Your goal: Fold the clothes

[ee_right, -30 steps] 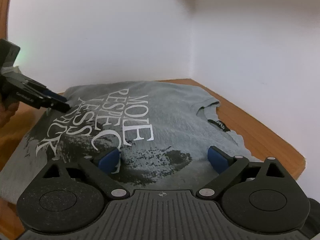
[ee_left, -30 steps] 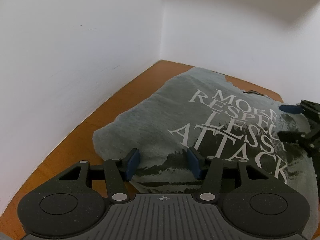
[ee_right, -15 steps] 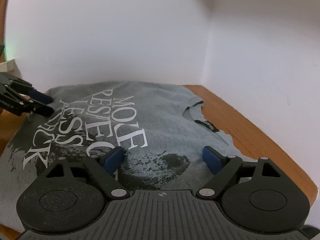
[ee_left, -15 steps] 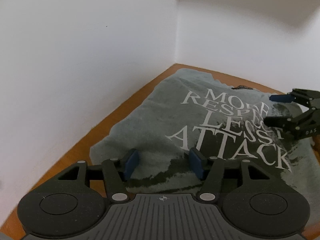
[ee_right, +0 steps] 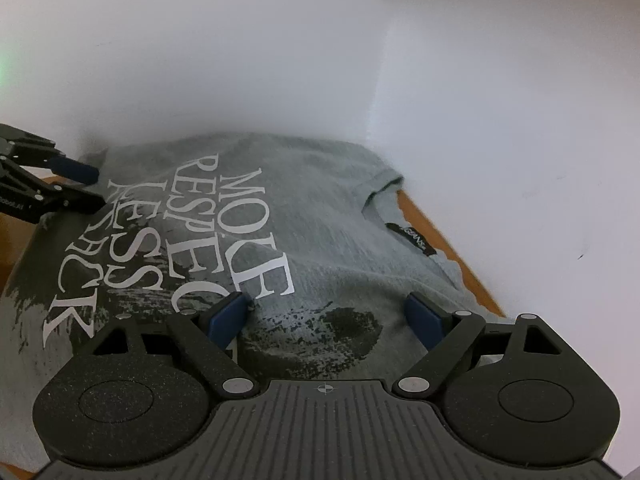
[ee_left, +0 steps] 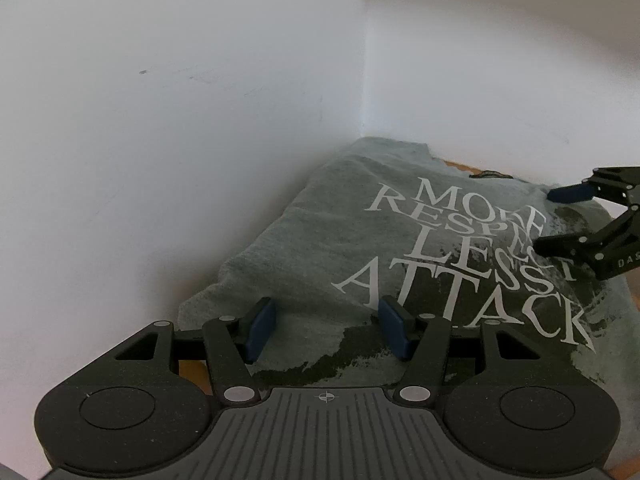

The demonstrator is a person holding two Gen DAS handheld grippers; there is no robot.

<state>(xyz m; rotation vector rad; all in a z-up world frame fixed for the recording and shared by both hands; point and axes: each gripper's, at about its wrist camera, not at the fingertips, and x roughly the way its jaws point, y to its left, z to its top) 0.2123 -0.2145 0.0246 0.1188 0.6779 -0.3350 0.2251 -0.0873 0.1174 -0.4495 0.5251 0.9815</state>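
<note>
A folded grey T-shirt (ee_left: 340, 240) with white lettering lies on the wooden table, pushed into the corner against both white walls. Its collar and black label (ee_right: 416, 240) point toward the right wall. My left gripper (ee_left: 326, 332) is open, its blue pads resting over the shirt's near left edge with nothing between them. My right gripper (ee_right: 326, 316) is open too, wider, standing over the dark print near the collar. Each gripper also shows in the other view: the right gripper (ee_left: 560, 220) at the far right, the left gripper (ee_right: 84, 188) at the far left.
White walls (ee_left: 180, 140) meet in a corner (ee_left: 364, 80) directly behind the shirt. A strip of bare wooden table (ee_right: 452, 248) shows between the collar and the right wall (ee_right: 520, 140). More wood (ee_right: 12, 232) shows at the far left.
The shirt has slid with both grippers toward the corner; the bare wood along the walls has almost vanished and the shirt's far edge now touches them. Both grippers stay open.
</note>
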